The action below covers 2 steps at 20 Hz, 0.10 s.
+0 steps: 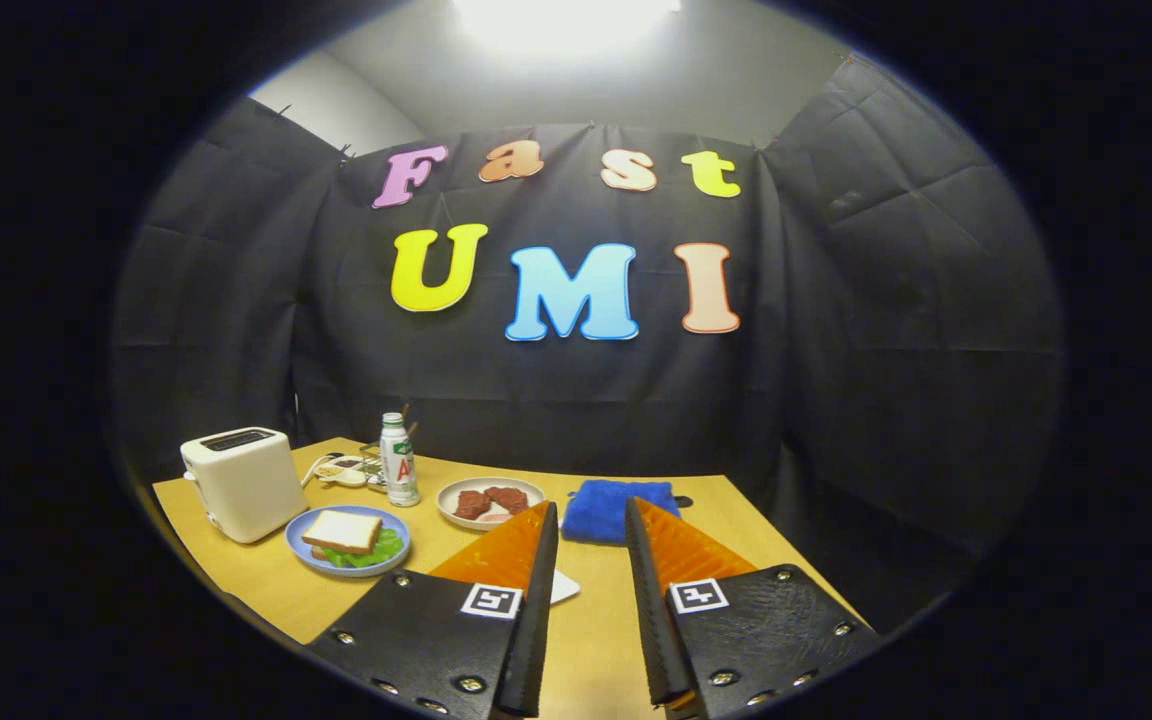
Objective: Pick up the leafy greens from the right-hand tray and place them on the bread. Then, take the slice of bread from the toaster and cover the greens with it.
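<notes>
While nothing lies between them, the fingers (591,525) stand spread at the bottom centre of the frame, raised above the desk (591,640) and pinching nothing. Peeking out beside the left finger is the corner of a white tray (564,587); what it carries is hidden.

Further up, left of centre, the blue plate (347,541) holds the sandwich: a slice of bread (341,530) sits on top of the leafy greens (376,550), which poke out at its lower right edge, with what looks like another slice beneath. Judged from that, both steps look done and only a clean retreat remains.

Just above the fingertips sit a white plate with meat slices (489,499) and a blue cloth (619,510). Behind the blue plate stands the toaster (243,482), at the left of the frame, its slot dark, so I cannot tell whether it is empty. A bottle (398,459) stands upright between the toaster and the meat plate.

The risk now is a careless sweep: swinging the spread fingers leftward and low could nudge the top slice off the greens, or tip the tall, narrow bottle.
</notes>
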Available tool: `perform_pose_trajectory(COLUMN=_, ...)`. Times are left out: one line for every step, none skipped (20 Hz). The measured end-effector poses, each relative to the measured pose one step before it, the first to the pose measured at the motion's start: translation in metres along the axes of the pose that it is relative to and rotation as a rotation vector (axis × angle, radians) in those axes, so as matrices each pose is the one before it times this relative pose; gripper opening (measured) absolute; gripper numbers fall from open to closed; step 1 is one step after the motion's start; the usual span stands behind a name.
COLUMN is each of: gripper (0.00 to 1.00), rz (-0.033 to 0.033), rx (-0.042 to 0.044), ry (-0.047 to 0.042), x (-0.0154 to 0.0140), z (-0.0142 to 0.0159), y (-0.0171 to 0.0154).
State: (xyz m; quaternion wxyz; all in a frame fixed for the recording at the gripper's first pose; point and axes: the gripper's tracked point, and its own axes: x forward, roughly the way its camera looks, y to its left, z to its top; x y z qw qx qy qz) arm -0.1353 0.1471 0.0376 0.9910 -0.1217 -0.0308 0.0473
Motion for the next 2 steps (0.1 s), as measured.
perform_pose_trajectory(gripper=0.4, rz=-0.01612, rx=-0.02238, ry=-0.01242, x=-0.00358, z=-0.00161, y=-0.01866)
perform_pose_trajectory(gripper=0.4, rz=-0.0123, rx=-0.02157, ry=-0.01422, x=-0.00499, z=-0.00256, y=-0.01709)
